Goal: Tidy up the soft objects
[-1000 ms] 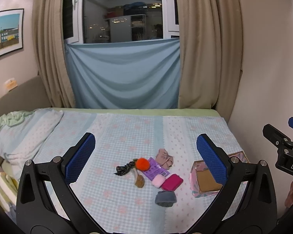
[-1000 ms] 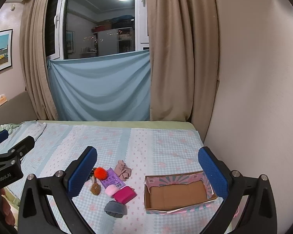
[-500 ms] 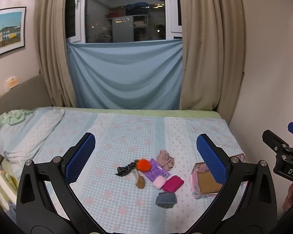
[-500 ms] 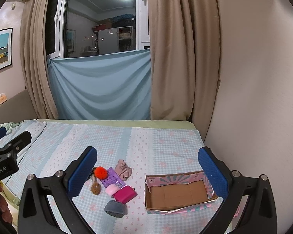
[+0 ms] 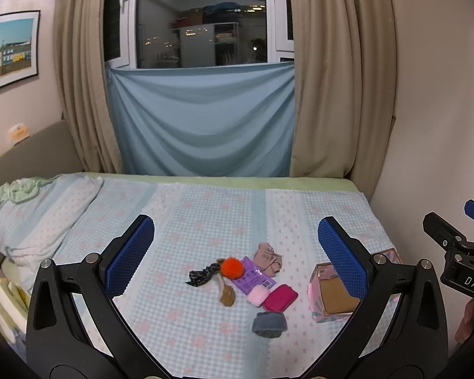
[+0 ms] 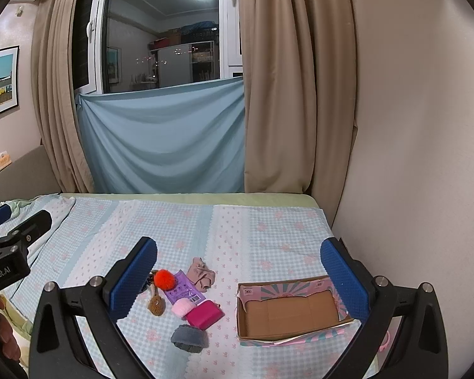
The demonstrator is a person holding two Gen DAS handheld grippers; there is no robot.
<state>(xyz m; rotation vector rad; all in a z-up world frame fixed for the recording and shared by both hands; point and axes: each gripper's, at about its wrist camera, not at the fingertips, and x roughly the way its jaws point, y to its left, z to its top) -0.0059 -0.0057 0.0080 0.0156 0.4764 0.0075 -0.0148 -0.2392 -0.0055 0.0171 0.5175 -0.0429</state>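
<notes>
The checked bed (image 6: 237, 230) carries a cardboard box (image 6: 290, 312) beside clustered soft items (image 6: 186, 300).

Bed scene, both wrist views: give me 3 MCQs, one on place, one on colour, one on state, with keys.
1. Where does the cardboard box sit relative to the pile of small soft items?
A. Between the pile and the wall
B. On the pillow
C. Under the pile

2. What colour is the pompom?
A. Green
B. Orange
C. White

3. What state is the right hand-held gripper in?
A. Shut on the pompom
B. Shut on the box
C. Open, holding nothing

Key:
1 A, the box lies on the bed on the wall side of the pile.
2 B, its fluff is bright orange.
3 C, its blue pads stand wide apart with only bedding between them.
</notes>
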